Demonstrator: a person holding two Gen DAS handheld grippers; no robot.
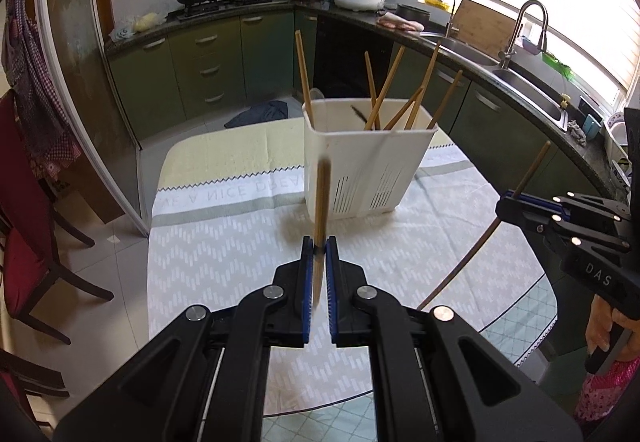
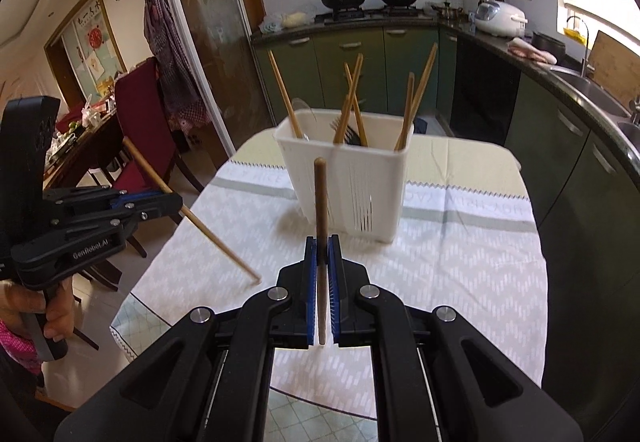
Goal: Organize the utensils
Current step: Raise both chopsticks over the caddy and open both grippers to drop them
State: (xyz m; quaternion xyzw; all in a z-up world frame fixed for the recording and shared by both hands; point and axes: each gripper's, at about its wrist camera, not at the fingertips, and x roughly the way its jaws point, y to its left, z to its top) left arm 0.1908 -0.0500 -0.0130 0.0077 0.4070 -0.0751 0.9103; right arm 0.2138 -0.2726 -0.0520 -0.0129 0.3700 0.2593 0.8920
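Note:
A white slotted utensil holder [image 1: 360,165] stands on the table with several wooden chopsticks [image 1: 390,89] and a dark utensil leaning in it; it also shows in the right wrist view [image 2: 344,177]. My left gripper [image 1: 319,248] is shut on a wooden chopstick [image 1: 321,201], held upright in front of the holder. My right gripper [image 2: 322,246] is shut on another wooden chopstick [image 2: 321,197], also upright before the holder. Each gripper shows in the other's view, the right one [image 1: 506,203] and the left one [image 2: 172,203], both above the table.
The table carries a pale patterned cloth [image 1: 224,242]. Red chairs [image 1: 24,242] stand at the left. A kitchen counter [image 1: 532,81] with sink, stove and rice cooker curves behind and to the right.

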